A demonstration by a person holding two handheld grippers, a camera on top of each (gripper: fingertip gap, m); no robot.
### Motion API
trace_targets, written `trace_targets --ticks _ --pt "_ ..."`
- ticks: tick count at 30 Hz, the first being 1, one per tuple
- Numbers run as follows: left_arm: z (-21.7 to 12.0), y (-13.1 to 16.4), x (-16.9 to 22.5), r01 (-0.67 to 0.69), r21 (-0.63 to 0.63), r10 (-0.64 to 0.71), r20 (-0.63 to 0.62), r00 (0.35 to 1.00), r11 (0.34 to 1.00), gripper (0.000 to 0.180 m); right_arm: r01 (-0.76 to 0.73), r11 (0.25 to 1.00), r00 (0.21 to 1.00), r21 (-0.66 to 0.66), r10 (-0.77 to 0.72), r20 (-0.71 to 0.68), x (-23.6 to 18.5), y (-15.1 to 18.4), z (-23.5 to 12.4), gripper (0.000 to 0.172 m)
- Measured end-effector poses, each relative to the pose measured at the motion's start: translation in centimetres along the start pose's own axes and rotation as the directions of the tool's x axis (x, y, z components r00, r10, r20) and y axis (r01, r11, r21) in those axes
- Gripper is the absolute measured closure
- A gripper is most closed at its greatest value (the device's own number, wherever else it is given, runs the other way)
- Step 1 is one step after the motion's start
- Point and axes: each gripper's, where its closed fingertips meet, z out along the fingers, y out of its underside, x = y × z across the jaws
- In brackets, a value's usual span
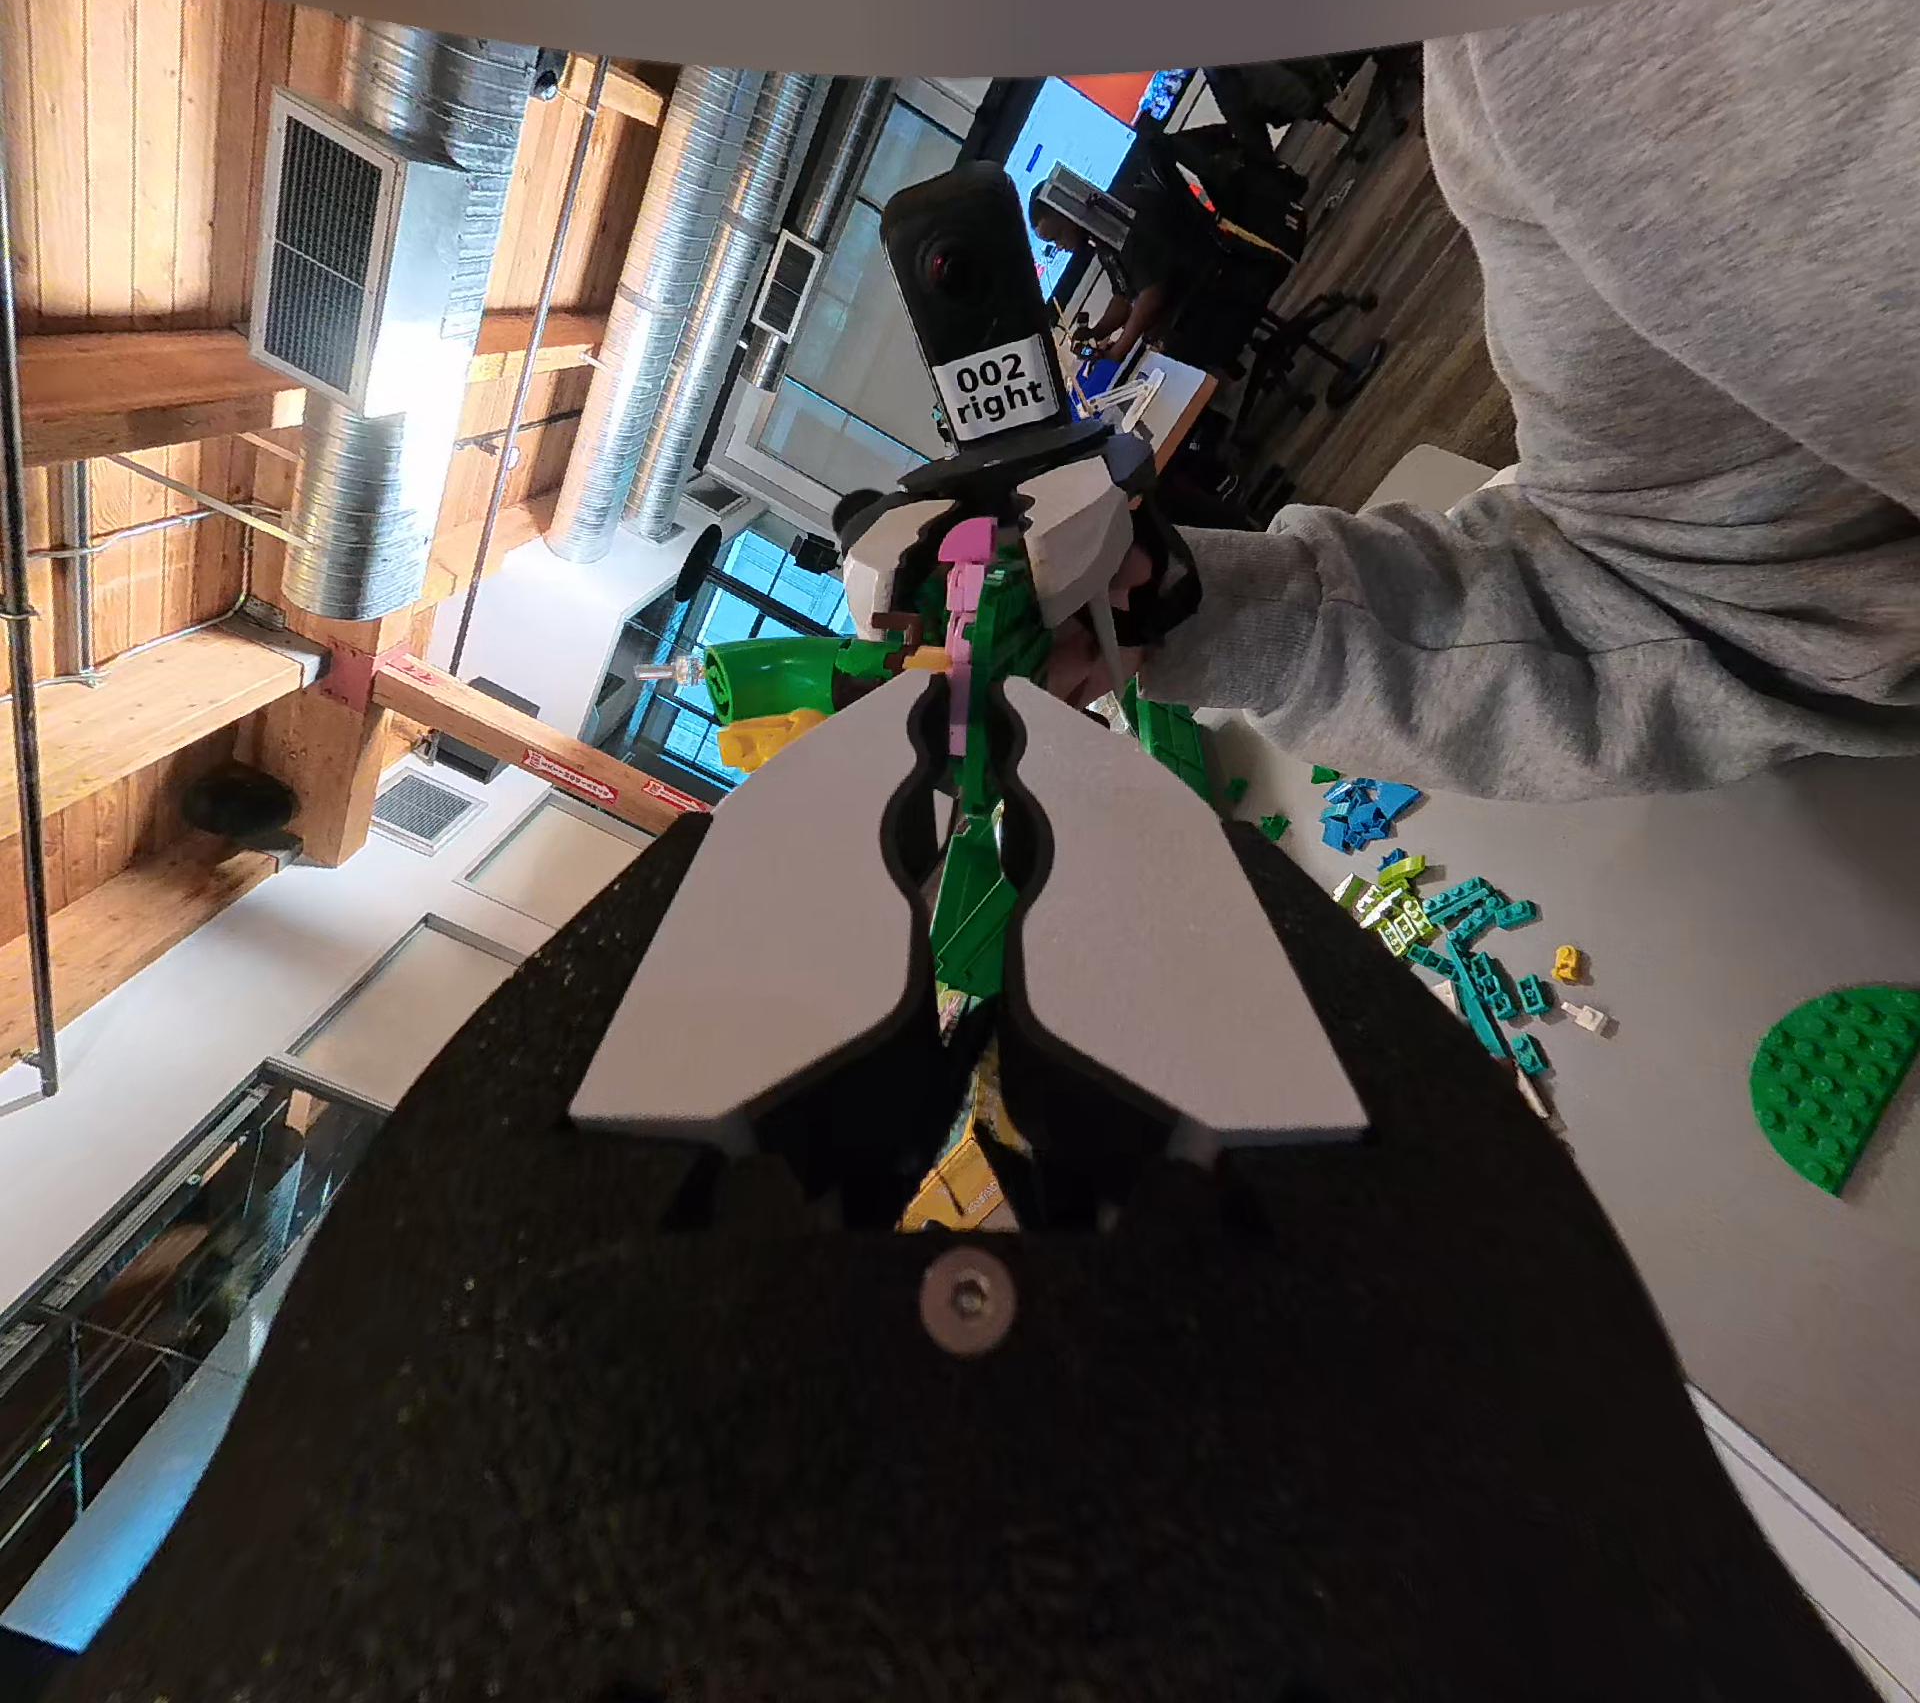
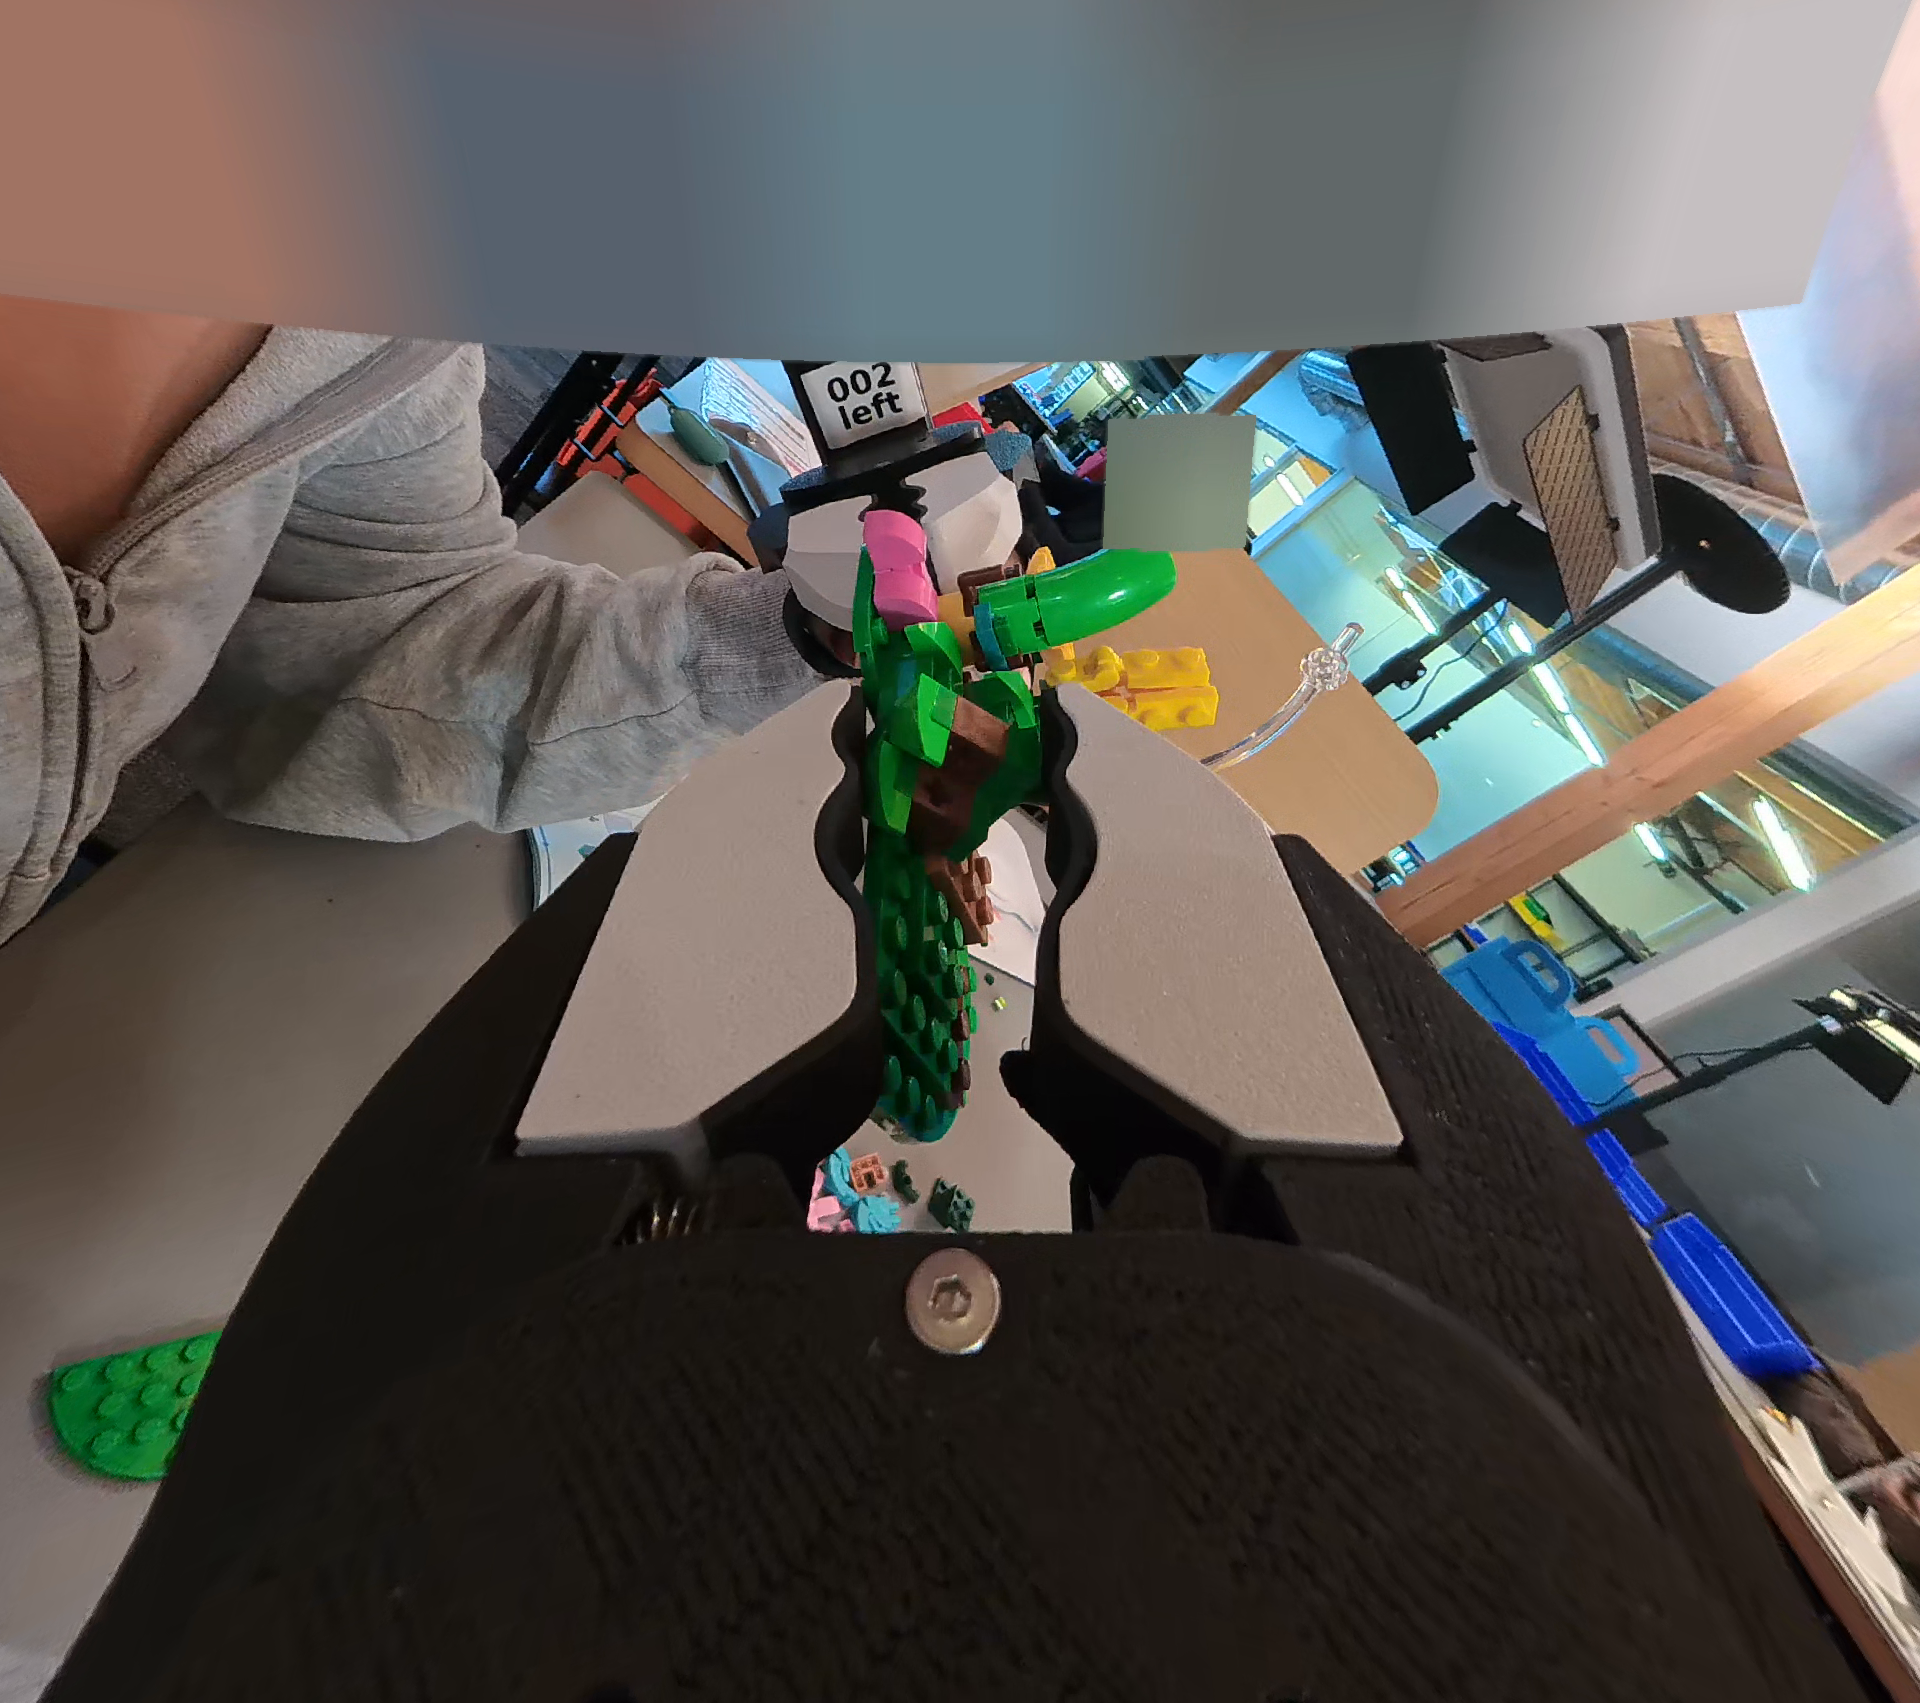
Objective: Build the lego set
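A brick model (image 1: 977,905) is held up in the air between both grippers. It is a green studded plate (image 2: 914,947) with brown and pink pieces, a green curved tube (image 2: 1091,588), yellow bricks (image 2: 1153,682) and a clear bent rod (image 2: 1299,697). My left gripper (image 1: 961,697) is shut on the thin green and pink edge of the model. It also shows in the right wrist view (image 2: 899,531), pinching the pink end. My right gripper (image 2: 951,703) is closed on the thicker green and brown part. It shows in the left wrist view (image 1: 977,541), facing mine.
A grey table (image 1: 1714,874) lies below. On it are a green half-round plate (image 1: 1834,1082), also in the right wrist view (image 2: 125,1399), teal bricks (image 1: 1475,947), blue bricks (image 1: 1361,806) and small loose pieces (image 2: 894,1196). A person's grey sleeve (image 1: 1455,645) reaches in. My left and right fingertips are right by each other.
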Motion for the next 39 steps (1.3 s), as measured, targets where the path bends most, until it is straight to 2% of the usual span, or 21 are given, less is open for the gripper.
trace_targets --ticks 10,15,18,20,23,26,30,32,34,39 --pt "0.0 0.0 -0.1 -0.012 0.007 0.012 0.012 1.0 1.0 0.175 -0.003 1.0 1.0 0.03 0.003 0.002 0.2 -0.2 -0.2 0.142" --pt "-0.4 -0.1 -0.4 -0.011 0.023 0.01 0.027 1.0 1.0 0.175 -0.022 0.995 1.0 0.1 0.022 0.005 0.4 -0.9 -1.1 0.143" --pt "-0.8 0.3 -0.7 -0.024 -0.013 0.024 0.039 0.999 1.0 0.175 -0.015 0.995 1.0 0.103 0.017 -0.021 0.7 -1.1 -1.7 0.143" --pt "-1.3 0.8 -1.1 -0.036 -0.049 0.039 0.059 0.998 0.998 0.175 -0.009 0.998 0.998 0.058 0.013 -0.066 1.1 -0.7 -2.5 0.143" --pt "-2.4 1.8 -1.9 -0.064 -0.13 0.077 0.097 0.992 0.989 0.174 -0.062 0.985 0.985 -0.162 0.033 -0.172 1.9 2.1 -4.2 0.143" --pt "-3.7 2.4 -2.8 -0.083 -0.198 0.11 0.133 0.985 0.977 0.174 -0.178 0.873 0.982 -0.454 0.129 -0.138 -0.6 7.3 -5.4 0.142" --pt "-4.0 2.7 -2.8 -0.082 -0.221 0.112 0.129 0.985 0.972 0.175 -0.191 0.632 0.95 -0.751 0.313 0.021 -9.6 14.5 -7.3 0.143" --pt "-3.7 2.8 -2.5 -0.083 -0.226 0.11 0.113 0.987 0.971 0.174 -0.153 0.553 0.93 -0.819 0.36 0.069 -13.7 16.9 -8.4 0.143" --pt "-3.2 3.0 -2.2 -0.086 -0.232 0.111 0.096 0.989 0.969 0.174 -0.128 0.51 0.917 -0.851 0.388 0.094 -16.6 18.4 -9.1 0.143" --pt "-2.1 3.1 -1.3 -0.091 -0.229 0.104 0.048 0.993 0.969 0.174 -0.026 0.432 0.892 -0.902 0.417 0.174 -20.2 20.0 -10.4 0.142"
